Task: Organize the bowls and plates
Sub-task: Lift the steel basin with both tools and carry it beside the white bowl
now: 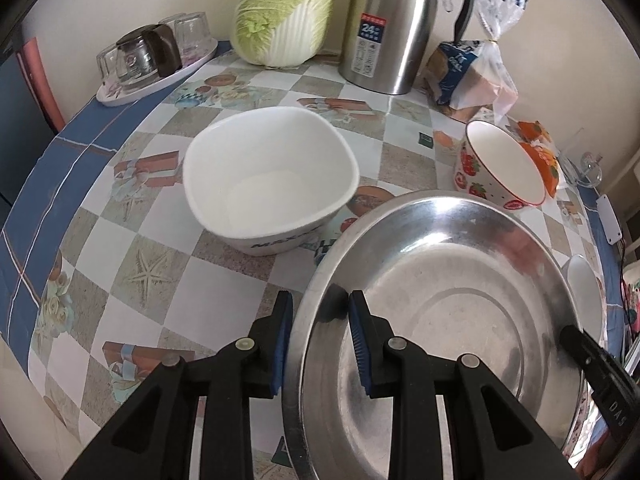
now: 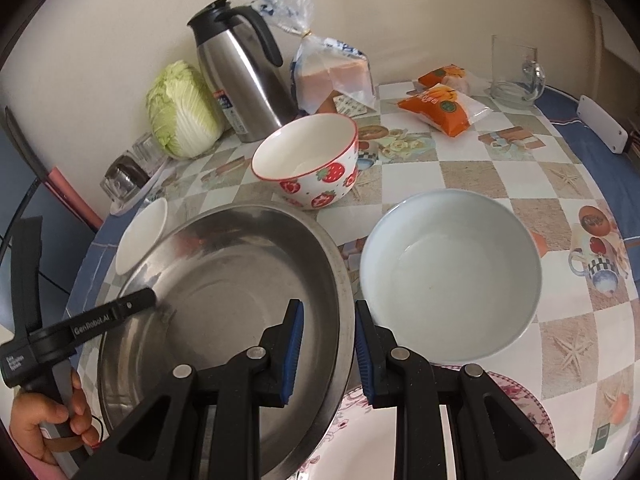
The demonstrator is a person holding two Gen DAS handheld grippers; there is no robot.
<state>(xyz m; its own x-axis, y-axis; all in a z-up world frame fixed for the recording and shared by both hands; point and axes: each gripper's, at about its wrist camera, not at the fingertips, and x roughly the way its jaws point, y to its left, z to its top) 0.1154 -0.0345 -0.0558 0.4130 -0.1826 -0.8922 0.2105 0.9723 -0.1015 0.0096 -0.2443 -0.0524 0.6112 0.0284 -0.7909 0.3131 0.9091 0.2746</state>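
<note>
A big steel basin (image 1: 460, 300) (image 2: 224, 288) hangs between both grippers over the checked tablecloth. My left gripper (image 1: 320, 344) is shut on its left rim, one blue pad inside and one outside. At the opposite rim my right gripper (image 2: 329, 352) is shut in the same way. A white square bowl (image 1: 272, 176) stands beyond the left gripper. The strawberry bowl (image 2: 308, 160) (image 1: 500, 164) sits behind the basin. Right of the basin is a pale blue bowl (image 2: 452, 276). A floral plate (image 2: 520, 396) lies partly under the basin's near right edge.
A steel thermos jug (image 1: 396, 28), a cabbage (image 1: 284, 16) and a bread bag (image 2: 336, 72) line the wall. A tray of upturned glasses (image 1: 156, 64) is at back left. Orange snack packets (image 2: 444, 108) and a glass mug (image 2: 516, 72) lie at back right. A small white dish (image 2: 142, 236) sits left of the basin.
</note>
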